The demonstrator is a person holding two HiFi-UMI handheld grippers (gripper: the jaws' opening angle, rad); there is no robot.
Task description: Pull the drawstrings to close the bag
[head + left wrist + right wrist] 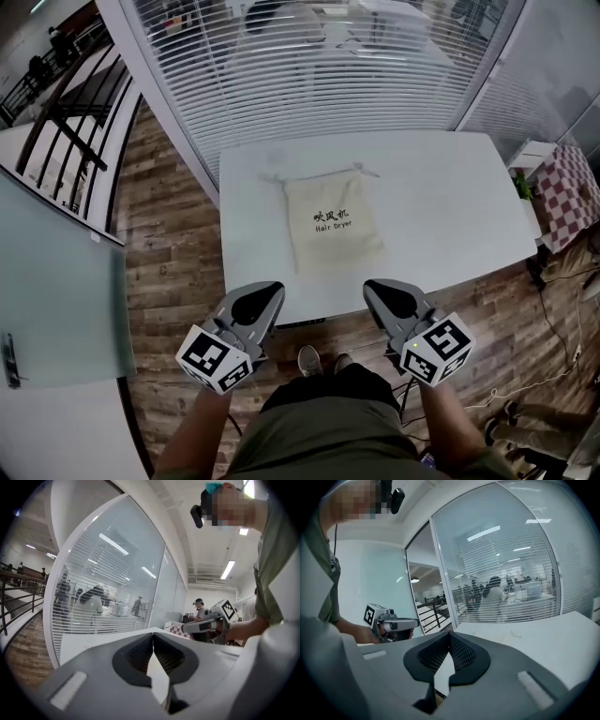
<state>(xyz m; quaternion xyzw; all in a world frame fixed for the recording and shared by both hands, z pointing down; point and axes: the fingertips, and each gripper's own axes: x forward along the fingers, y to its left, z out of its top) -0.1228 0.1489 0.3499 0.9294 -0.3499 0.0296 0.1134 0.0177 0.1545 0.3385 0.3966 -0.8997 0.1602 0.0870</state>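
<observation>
A cream drawstring bag (pixel 330 225) with dark print lies flat on the white table (pixel 450 197). Its mouth points to the far side, and thin drawstrings (pixel 361 171) trail out at both top corners. My left gripper (pixel 272 291) hovers at the table's near edge, short of the bag's lower left, jaws shut and empty. My right gripper (pixel 375 287) is level with it, short of the bag's lower right, also shut on nothing. The left gripper view shows closed jaws (pixel 153 634) and the right gripper (pixel 211 620) off to the side. In the right gripper view the jaws (pixel 450 634) meet too.
A glass wall with white blinds (pixel 309 66) runs along the table's far edge. A red-checked cloth (pixel 572 187) lies past the right end. Wooden floor (pixel 169 244), a dark railing (pixel 66 112) and a frosted glass panel (pixel 56 281) are on the left. Cables (pixel 553 337) trail at the right.
</observation>
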